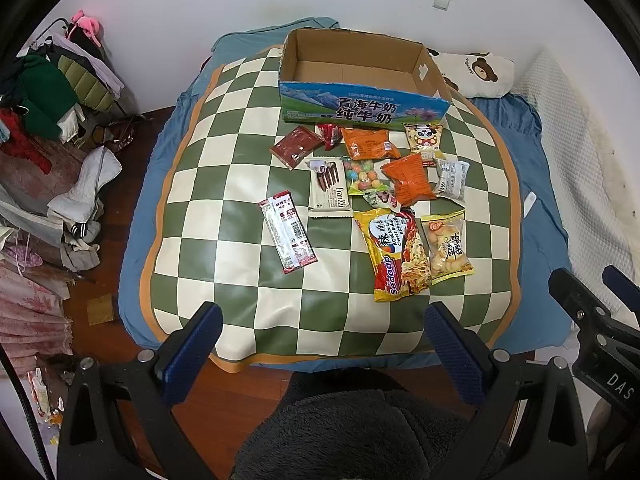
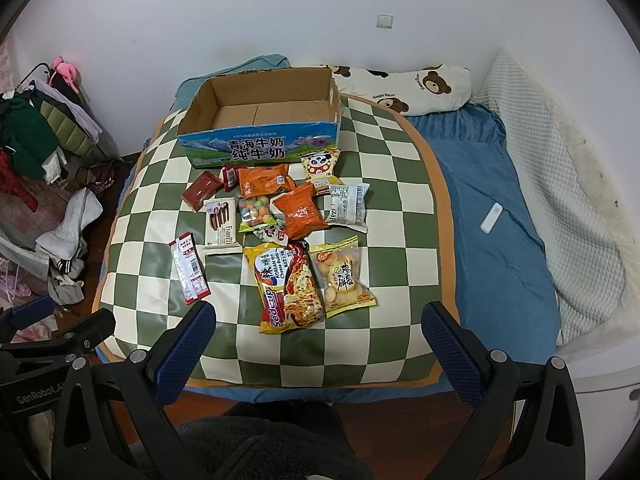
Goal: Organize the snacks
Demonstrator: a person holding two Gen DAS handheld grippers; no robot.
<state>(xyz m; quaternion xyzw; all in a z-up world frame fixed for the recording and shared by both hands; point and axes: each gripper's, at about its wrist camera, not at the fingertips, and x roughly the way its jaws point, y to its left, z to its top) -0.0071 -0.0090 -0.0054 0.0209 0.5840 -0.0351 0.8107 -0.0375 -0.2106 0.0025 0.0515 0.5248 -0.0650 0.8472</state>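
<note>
Here, snacks [image 1: 376, 192] (loose), box [image 1: 362, 106], gripper [image 2: 318, 344] wide.

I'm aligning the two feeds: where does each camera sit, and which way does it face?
Left wrist: on the left tool, facing forward over the checkered mat to the cardboard box; its blue fingers, the right tool and a dark fuzzy sleeve show.
Right wrist: on the right tool, facing likewise; the left tool shows.
Shared: box, mat, snacks.

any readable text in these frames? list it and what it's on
"青海牛奶 纯牛奶": box
"Sedaap", "KOREAN": noodle pack
"Franzzi": white cookie pack
"Happy Bear": pillow
"DAS": right hand-held gripper
"GenRobot.A": left hand-held gripper
Other packs: print too small to read.
</note>
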